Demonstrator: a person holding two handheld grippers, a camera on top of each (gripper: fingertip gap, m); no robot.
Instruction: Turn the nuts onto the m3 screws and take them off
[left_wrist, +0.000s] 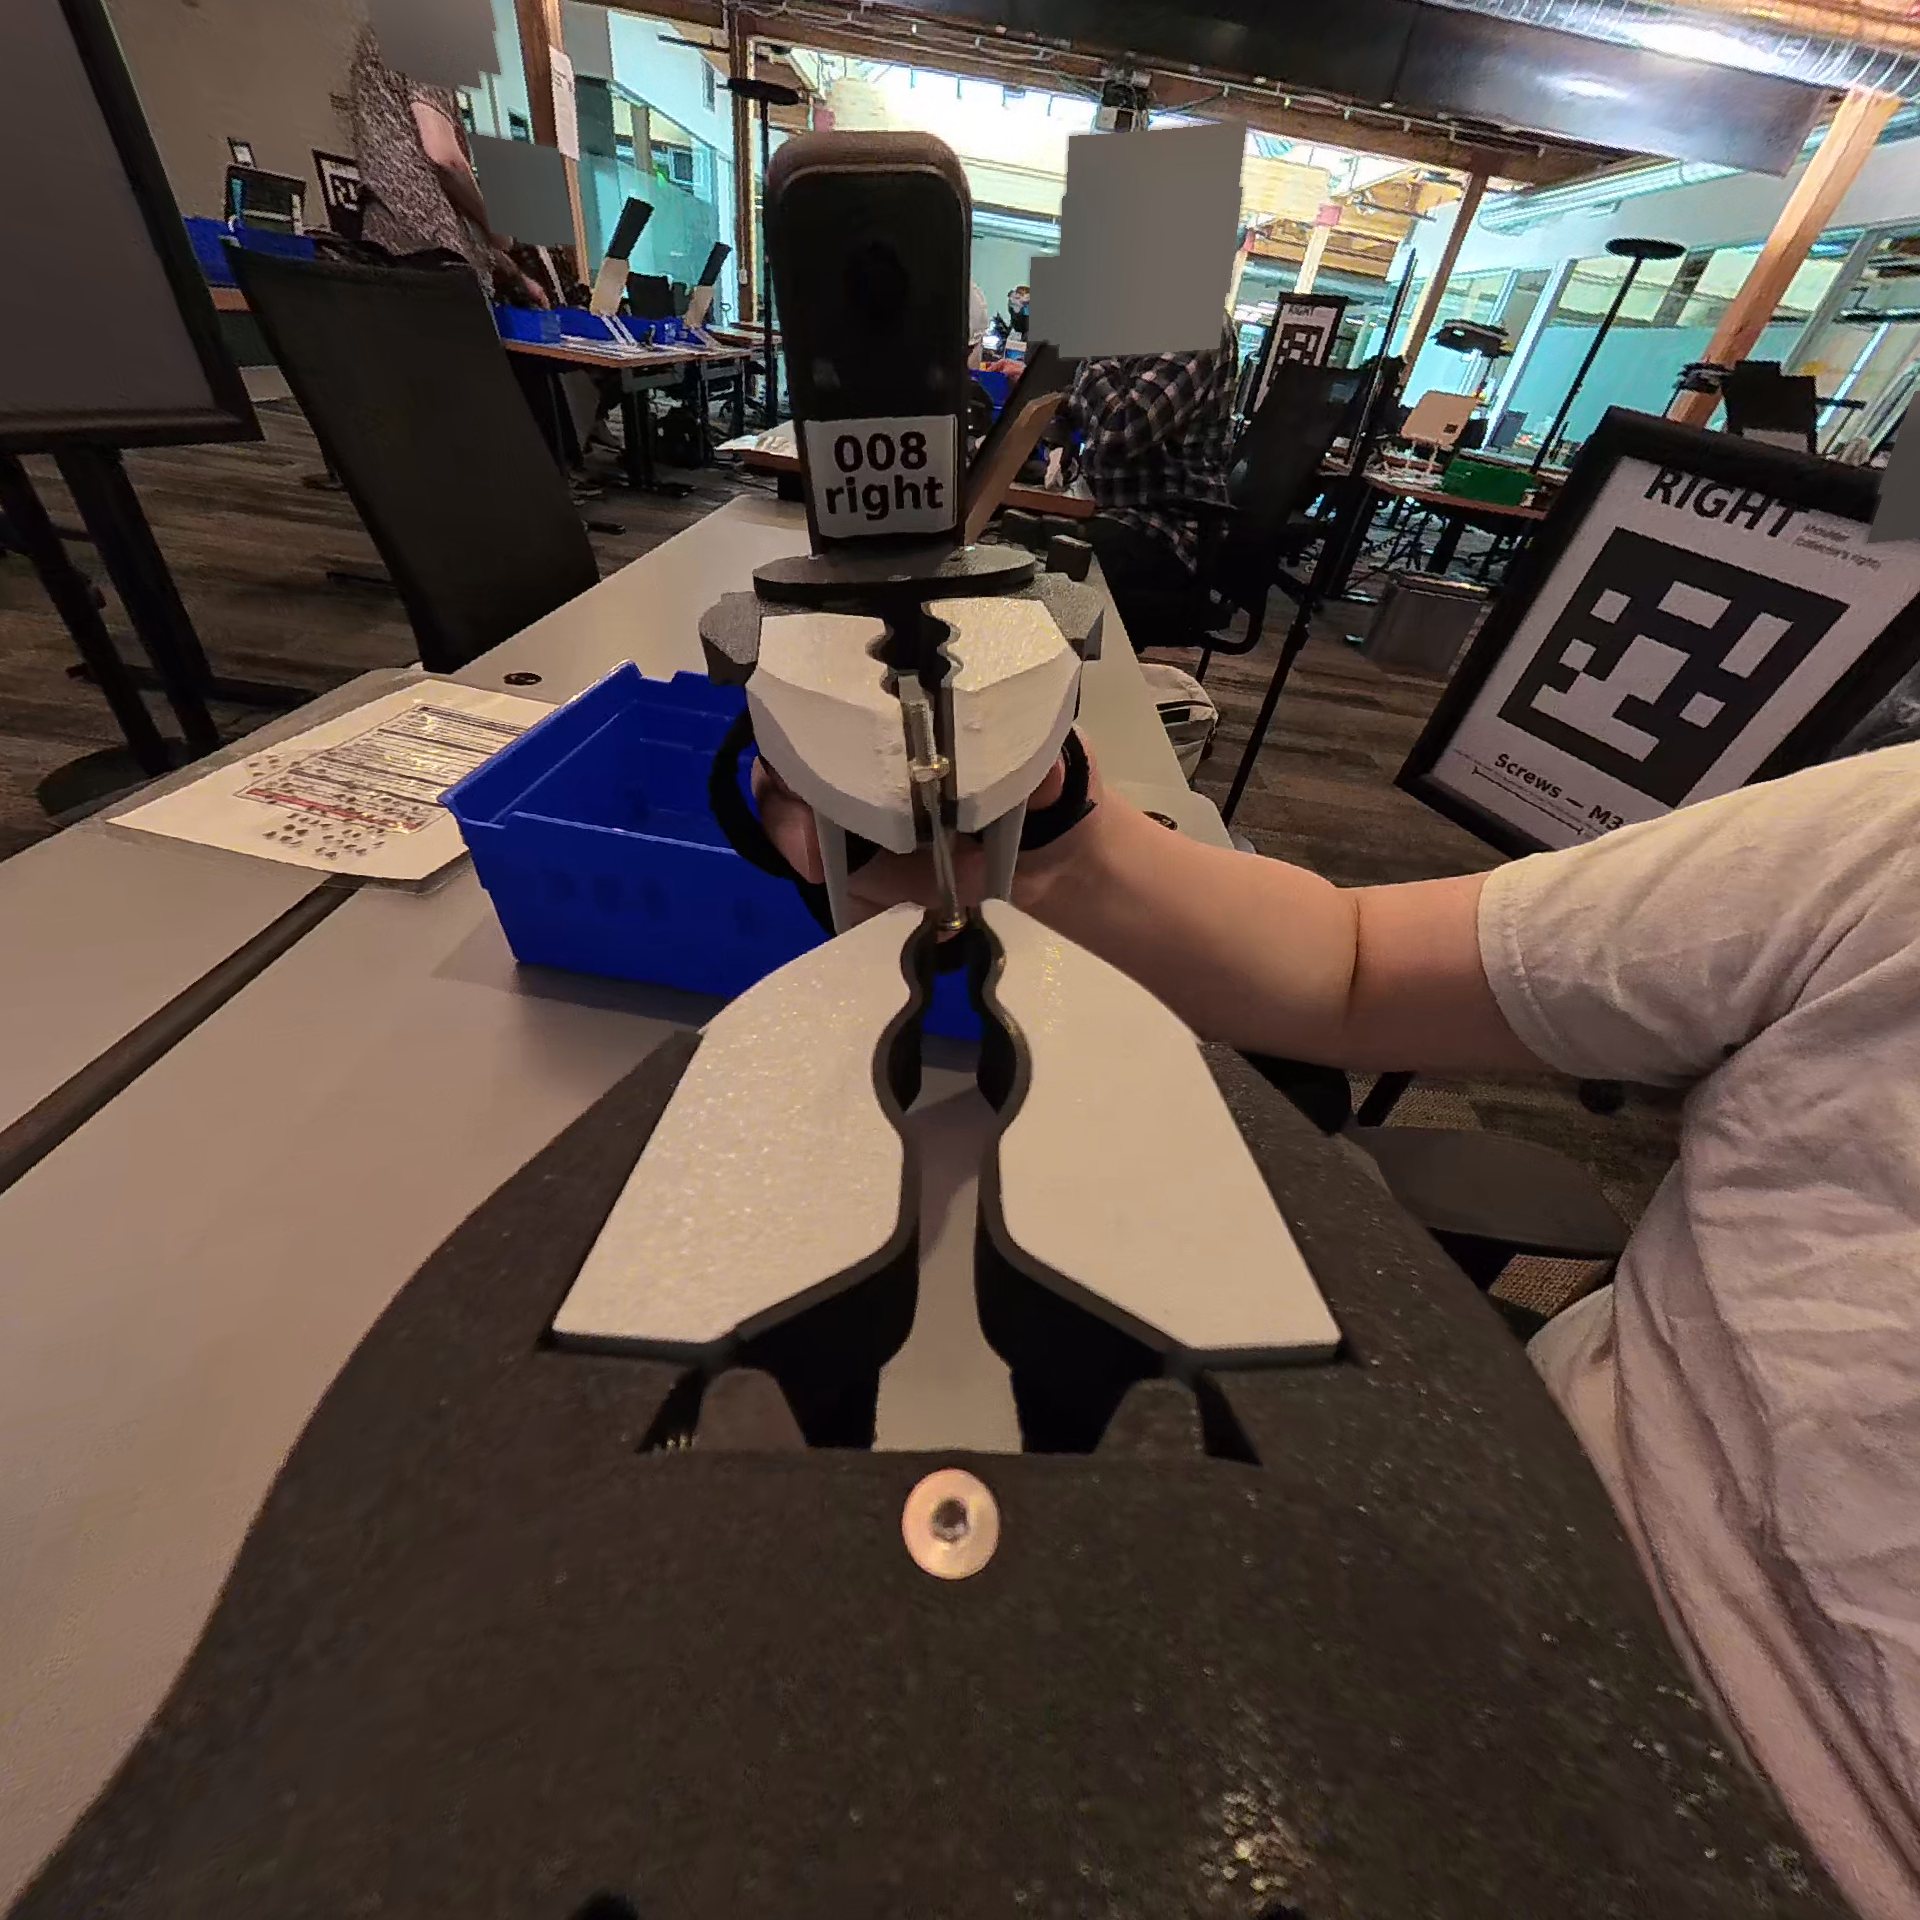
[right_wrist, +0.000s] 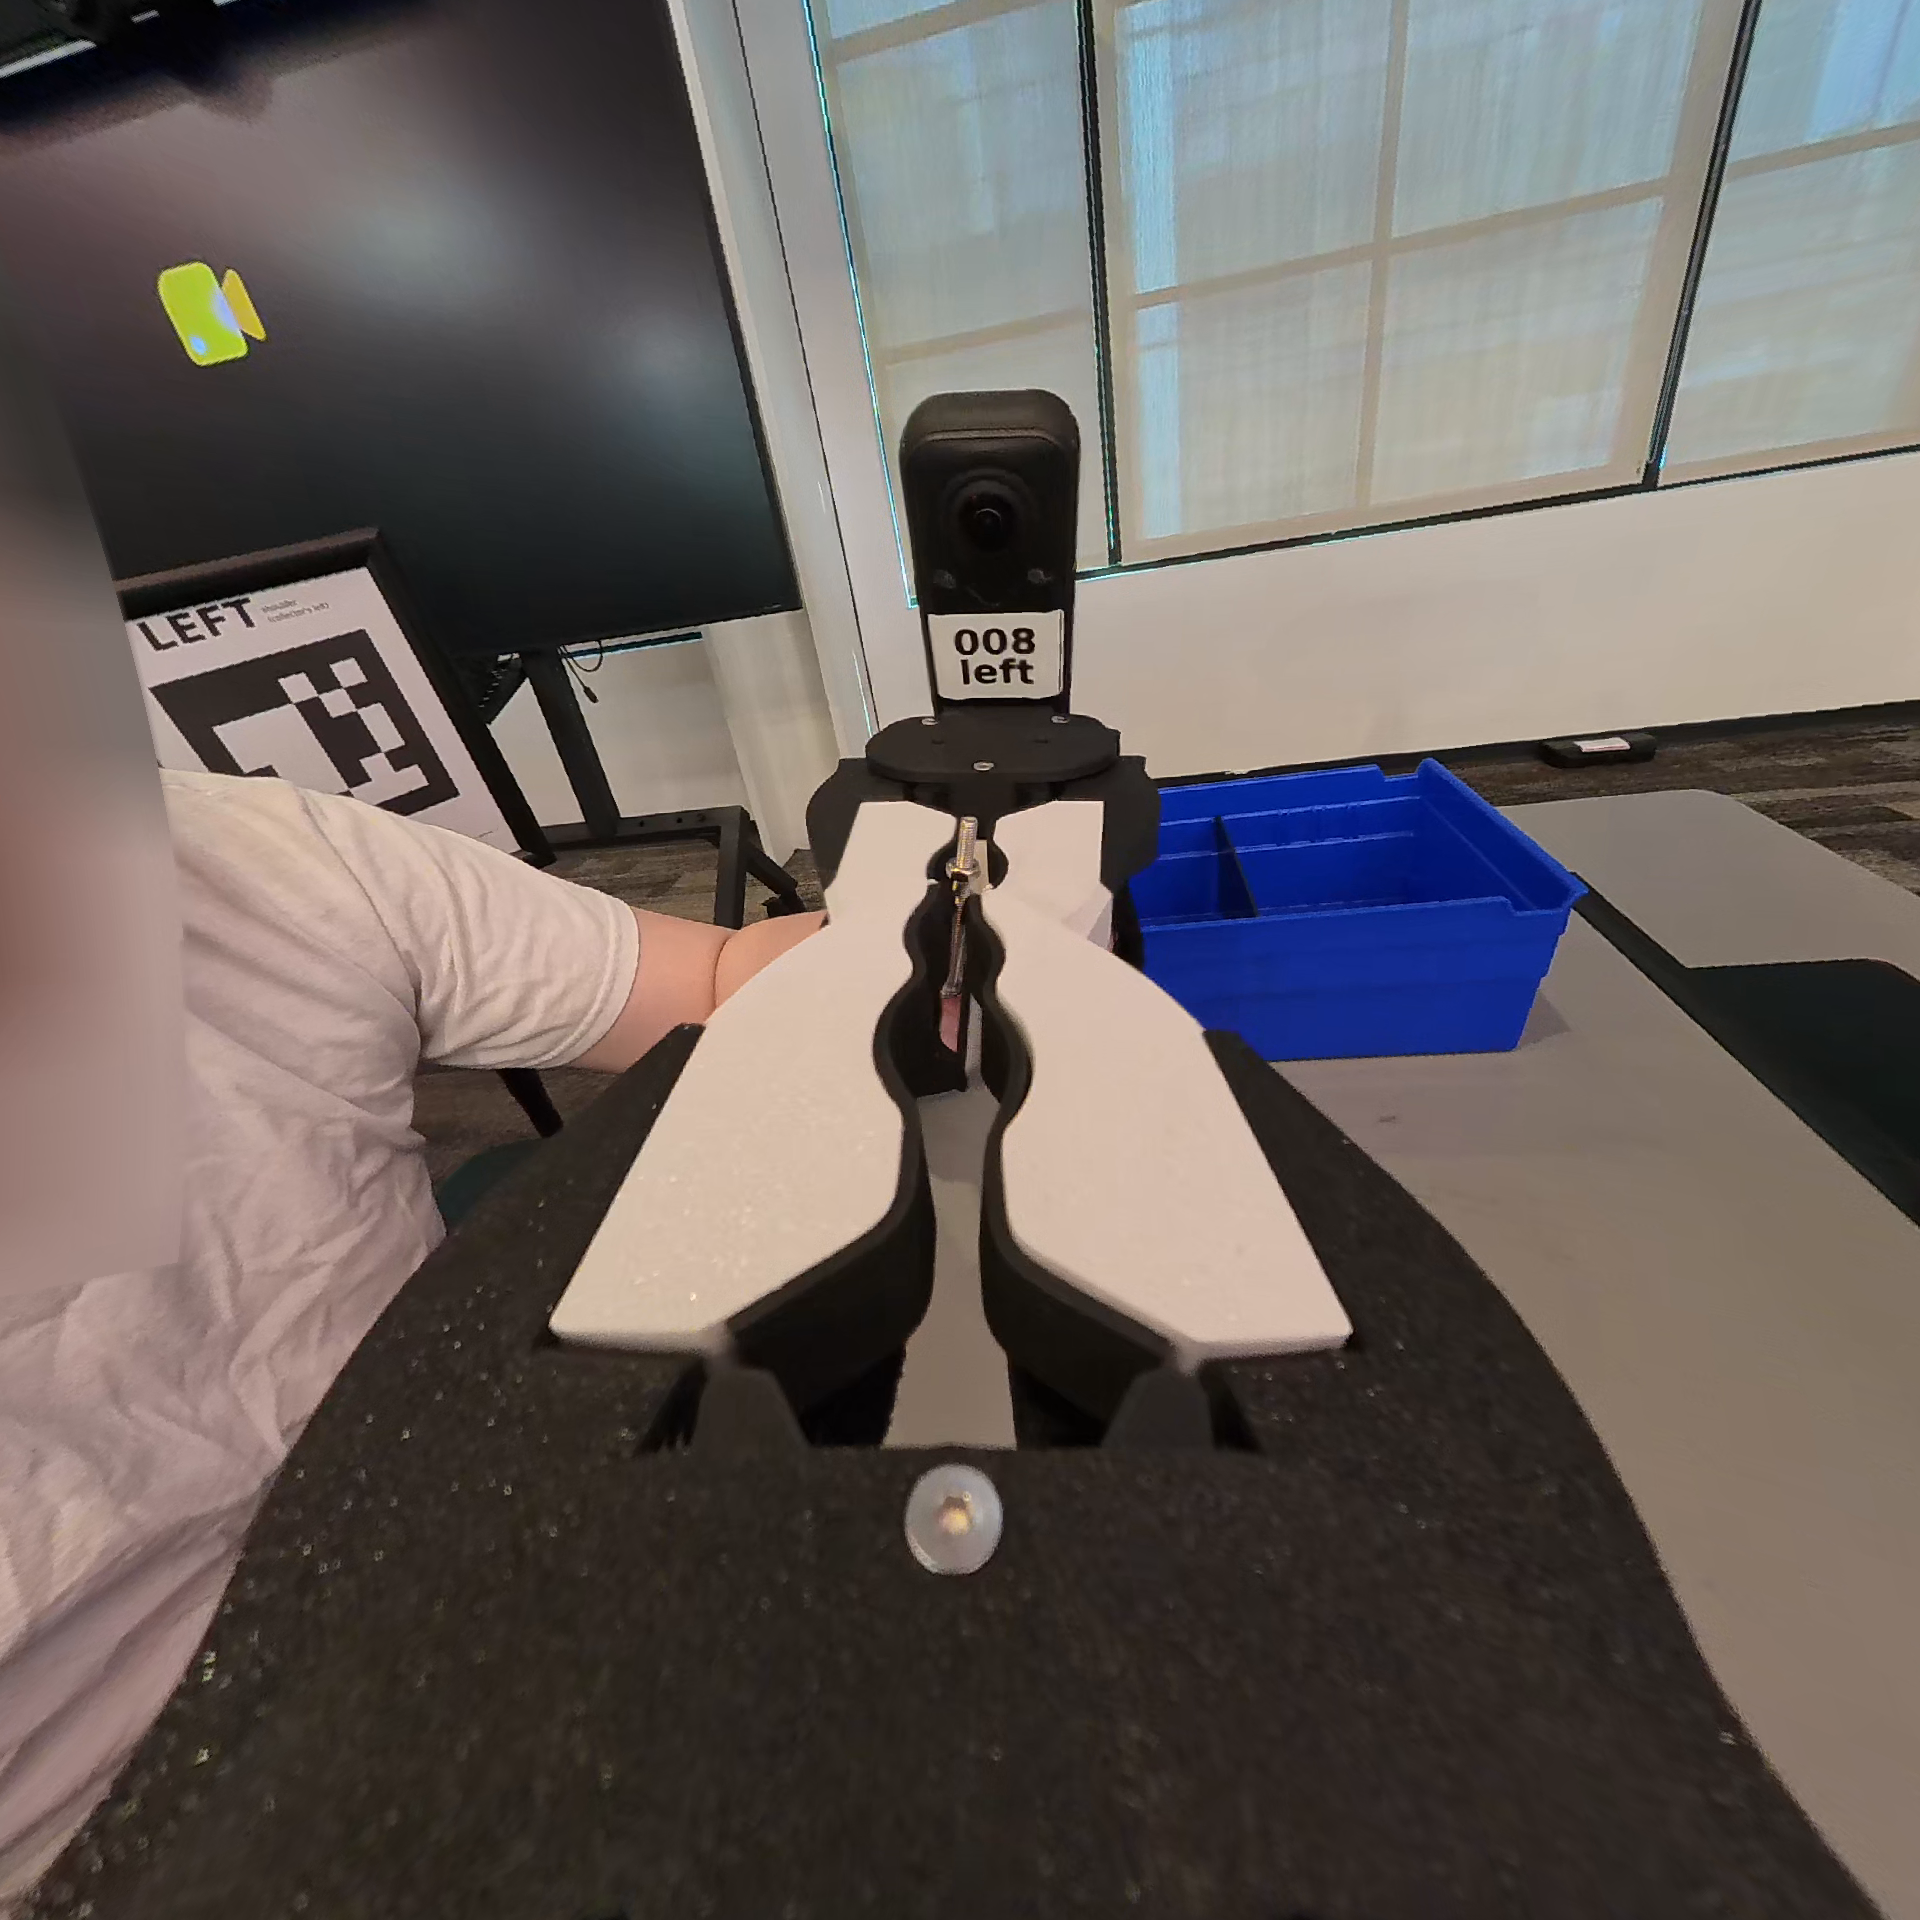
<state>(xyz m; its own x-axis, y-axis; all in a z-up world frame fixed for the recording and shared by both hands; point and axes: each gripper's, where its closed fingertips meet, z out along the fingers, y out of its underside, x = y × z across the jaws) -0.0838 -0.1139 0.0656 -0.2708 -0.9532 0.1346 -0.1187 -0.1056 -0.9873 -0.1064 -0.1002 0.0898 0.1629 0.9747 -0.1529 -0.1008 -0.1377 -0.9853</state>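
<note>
My two grippers face each other above the grey table (left_wrist: 260, 1195), with one long thin M3 screw (left_wrist: 940, 842) held roughly upright between them. My left gripper (left_wrist: 948, 923) is shut on the screw's lower end. A small nut (left_wrist: 928, 769) sits high on the thread, between the fingertips of my right gripper (left_wrist: 925, 821). In the right wrist view my right gripper (right_wrist: 961, 902) is closed at the nut (right_wrist: 961, 868). The screw (right_wrist: 954, 945) runs down through its finger gap, and the left gripper (right_wrist: 968, 831) is behind it.
A blue divided bin (left_wrist: 613, 821) (right_wrist: 1351, 914) stands on the table just beyond the grippers. A printed sheet (left_wrist: 353, 779) lies at the table's far left. Framed marker boards (left_wrist: 1683, 644) (right_wrist: 301, 717) stand beside the table. The person's arm (left_wrist: 1247, 966) and white shirt are close by. Both grippers' tips are close together, under 4 cm apart.
</note>
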